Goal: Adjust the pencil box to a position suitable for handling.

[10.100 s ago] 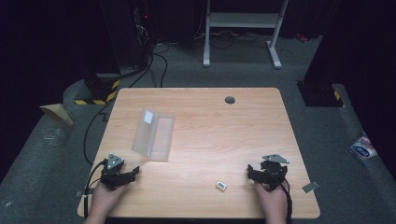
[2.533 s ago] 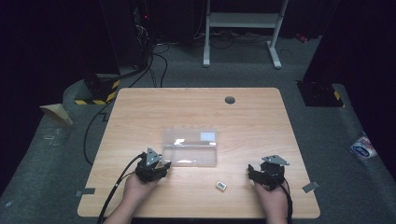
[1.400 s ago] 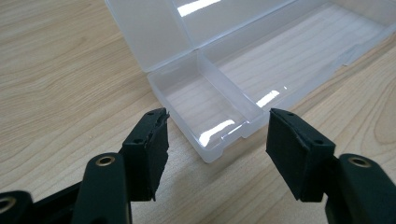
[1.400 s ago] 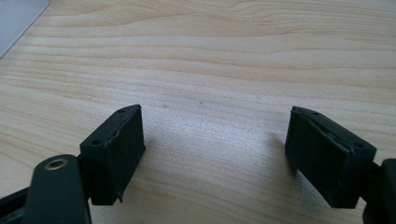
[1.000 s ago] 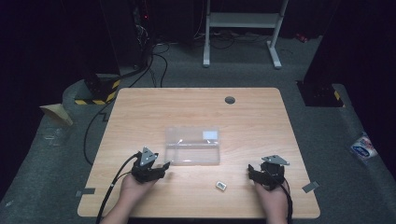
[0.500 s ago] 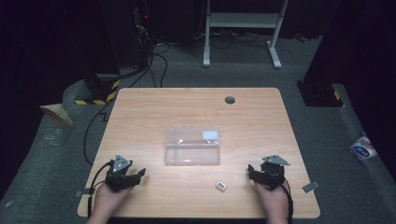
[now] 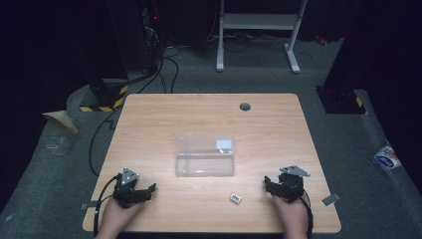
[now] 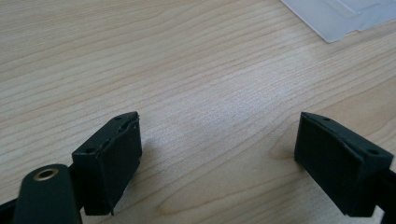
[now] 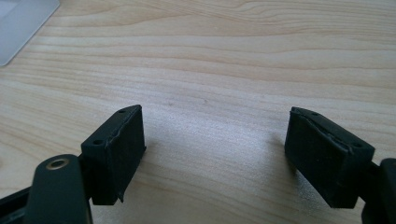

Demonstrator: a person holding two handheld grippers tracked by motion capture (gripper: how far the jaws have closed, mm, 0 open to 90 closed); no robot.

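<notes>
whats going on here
A person sits at a wooden table with a gripper in each hand. A clear plastic box lies flat mid-table. The left gripper, jaws just opened and empty, rests near the front edge. The right gripper waits open beside a small white piece.

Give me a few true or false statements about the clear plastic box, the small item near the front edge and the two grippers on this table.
1. The clear plastic box lies near the middle of the wooden table. True.
2. The left gripper holds the box. False: its jaws are open on bare wood, apart from the box.
3. The small pale item lies between the box and the table's front edge. True.
4. The right gripper is shut on the small item. False: its jaws are open and empty.
5. A dark round hole sits near the far edge. True.
</notes>
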